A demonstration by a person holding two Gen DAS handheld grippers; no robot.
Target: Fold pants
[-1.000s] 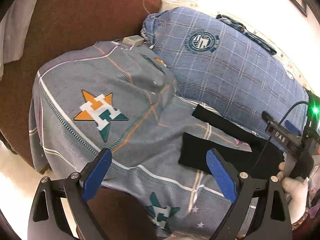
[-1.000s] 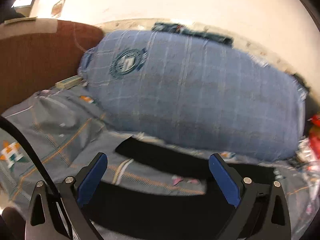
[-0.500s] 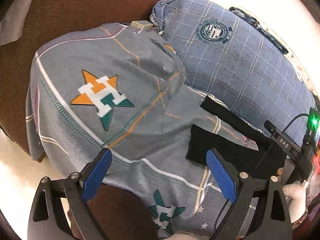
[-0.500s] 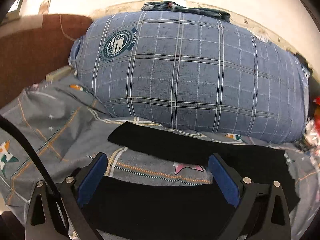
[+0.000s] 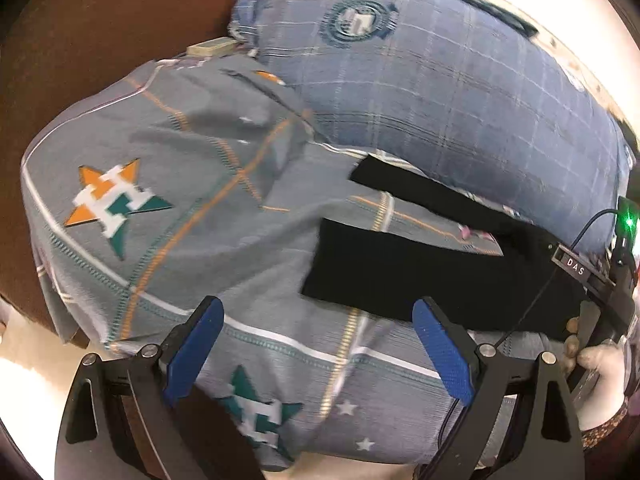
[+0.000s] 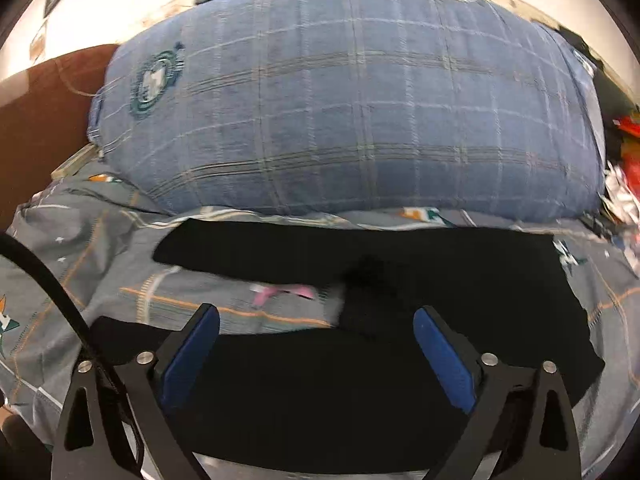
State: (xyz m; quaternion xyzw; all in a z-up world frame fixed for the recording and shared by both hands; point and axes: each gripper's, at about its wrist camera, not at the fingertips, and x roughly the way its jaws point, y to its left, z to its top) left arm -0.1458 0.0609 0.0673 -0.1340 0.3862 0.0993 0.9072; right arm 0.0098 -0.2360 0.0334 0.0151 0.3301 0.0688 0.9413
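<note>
Black pants (image 5: 420,276) lie flat on a grey star-print bedsheet (image 5: 192,216), their two legs spread apart and pointing left. In the right wrist view the pants (image 6: 460,280) fill the lower middle. My left gripper (image 5: 316,344) is open and empty, above the sheet just short of the near leg's cuff. My right gripper (image 6: 316,348) is open and empty, low over the near leg by the crotch. The right gripper's body (image 5: 592,280) shows at the right edge of the left wrist view.
A big blue plaid pillow (image 6: 352,112) lies just behind the pants. A brown headboard or sofa back (image 5: 92,32) stands at the left. A small beige box (image 5: 210,48) sits by the pillow corner. Red and silvery clutter (image 6: 624,160) is at the far right.
Both grippers have moved forward and closer to the pants, which look larger now. The right gripper has shifted right along the near leg toward the crotch. Both stayed open.
</note>
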